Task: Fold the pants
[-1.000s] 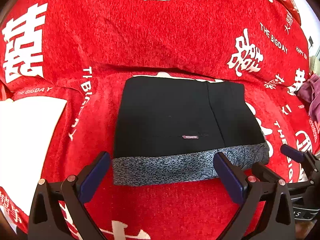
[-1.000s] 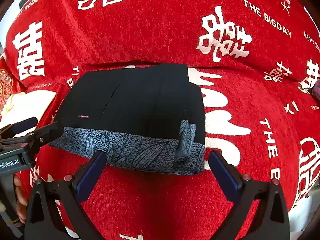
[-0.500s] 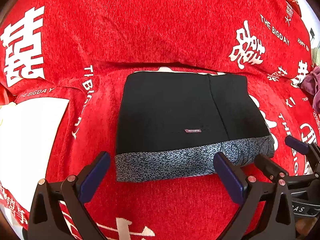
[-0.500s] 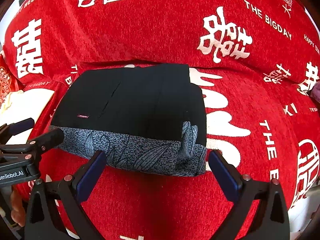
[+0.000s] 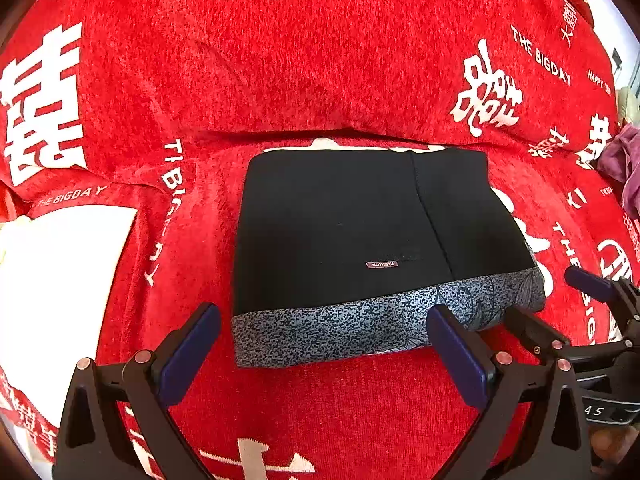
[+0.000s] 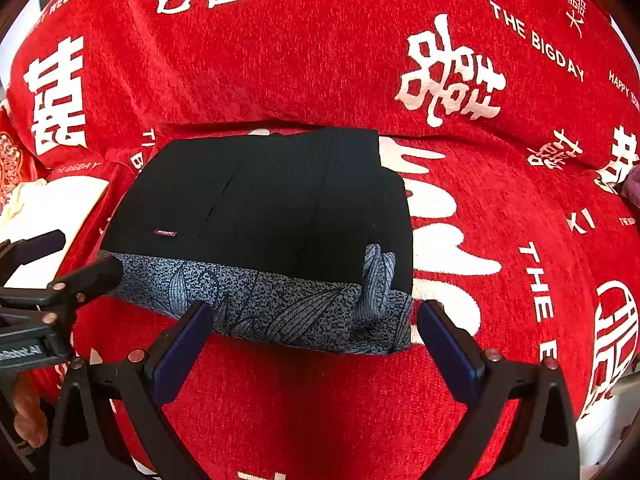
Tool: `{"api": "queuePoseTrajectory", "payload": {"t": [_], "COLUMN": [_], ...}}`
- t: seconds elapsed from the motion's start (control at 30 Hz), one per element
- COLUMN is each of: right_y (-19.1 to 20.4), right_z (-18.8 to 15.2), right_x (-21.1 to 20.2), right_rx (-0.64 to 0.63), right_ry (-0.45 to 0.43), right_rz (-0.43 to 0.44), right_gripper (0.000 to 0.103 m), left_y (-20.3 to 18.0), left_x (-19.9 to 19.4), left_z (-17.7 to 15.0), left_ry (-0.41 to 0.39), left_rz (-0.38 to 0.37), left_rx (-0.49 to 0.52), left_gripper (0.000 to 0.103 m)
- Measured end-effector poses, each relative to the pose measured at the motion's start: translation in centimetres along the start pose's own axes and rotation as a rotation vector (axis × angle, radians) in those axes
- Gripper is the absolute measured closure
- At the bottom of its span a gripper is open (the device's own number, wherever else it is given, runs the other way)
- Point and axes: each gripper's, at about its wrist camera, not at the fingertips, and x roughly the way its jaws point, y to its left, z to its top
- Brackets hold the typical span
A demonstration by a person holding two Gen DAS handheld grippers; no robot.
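**Folded pants on a red sofa**

A red sofa cover [image 5: 360, 80] printed with white characters fills your view. The folded black pants [image 5: 340, 232] lie on the seat at 12 o'clock. Your left gripper [image 5: 320, 344] and right gripper [image 6: 316, 340] hover released, slightly farther back than a second ago.

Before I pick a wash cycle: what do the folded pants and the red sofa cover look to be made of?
Pants: smooth matte black knit, probably stretchy; gray leaf-print waistband looks elastic. Sofa cover: fuzzy, chenille-like pile, white lettering apparently woven in. Fibre content can't be told.
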Motion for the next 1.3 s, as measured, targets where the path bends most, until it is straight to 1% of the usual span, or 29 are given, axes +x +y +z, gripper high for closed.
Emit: {"api": "queuePoseTrajectory", "payload": {"t": [0.13, 0.27, 0.37, 0.63, 0.97, 1.3], "right_y": [0.0, -0.1, 0.0, 0.1, 0.4, 0.3], "right_z": [-0.1, -0.1, -0.1, -0.4, -0.4, -0.5], "right_x": [0.0, 0.1, 0.2, 0.5, 1.2, 1.6], "right_rx": [0.004, 0.002, 0.001, 0.001, -0.008, -0.006], "right_ry": [0.001, 0.004, 0.006, 0.015, 0.03, 0.035], "right_rz": [0.003, 0.006, 0.007, 0.001, -0.002, 0.002], "right_gripper": [0.001, 0.001, 0.001, 0.001, 0.001, 0.001], "left_y": [0.2, -0.1, -0.1, -0.3, -0.1, -0.1], "left_x": [0.0, -0.1, -0.4, -0.1, 1.0, 1.6], "left_z": [0.0, -0.2, -0.7, -0.6, -0.7, -0.5], "left_ry": [-0.005, -0.022, -0.034, -0.013, 0.047, 0.072], "left_rz": [-0.005, 0.045, 0.056, 0.032, 0.022, 0.014], "left_rx": [-0.008, 0.01, -0.006, -0.01, -0.028, -0.029], "left_gripper": [0.0, 0.0, 0.0, 0.0, 0.0, 0.0]}}
